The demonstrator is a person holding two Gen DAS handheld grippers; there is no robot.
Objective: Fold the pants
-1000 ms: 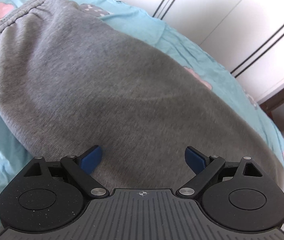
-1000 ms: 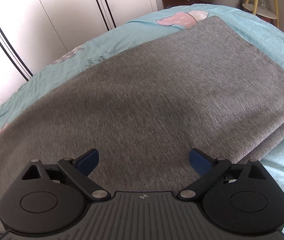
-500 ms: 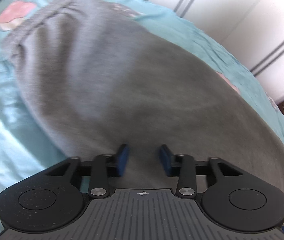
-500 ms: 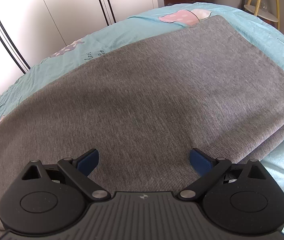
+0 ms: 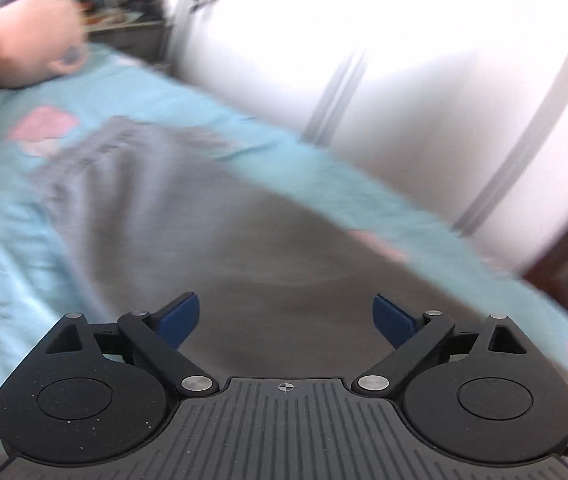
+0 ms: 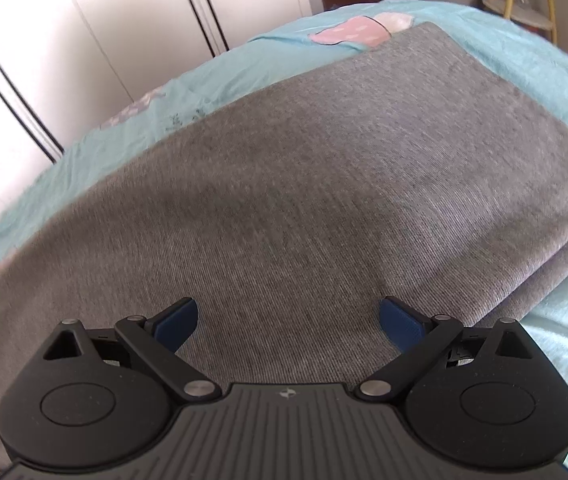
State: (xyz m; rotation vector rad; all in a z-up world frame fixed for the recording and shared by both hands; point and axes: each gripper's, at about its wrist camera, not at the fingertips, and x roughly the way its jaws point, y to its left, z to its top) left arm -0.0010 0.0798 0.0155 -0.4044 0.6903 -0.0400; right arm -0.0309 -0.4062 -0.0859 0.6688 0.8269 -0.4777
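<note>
Both fingers (image 6: 175,322) spread (empty), pants (image 6: 304,184) beyond

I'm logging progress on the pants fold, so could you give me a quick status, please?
Left gripper open, empty. Right gripper open, empty. Grey pants flat on teal bedsheet. Nothing blocking.

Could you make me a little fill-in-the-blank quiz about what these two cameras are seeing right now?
1. The pants spread out on the bed are ____ in colour.
2. The bedsheet under them is light ____ with pink prints.
3. The blue fingers of the right tool stand ____, with nothing gripped between them.
4. Of the two views, the ____ wrist one is blurred, and shows a plush toy at the top left.

Missing words: grey; blue; open; left
</note>
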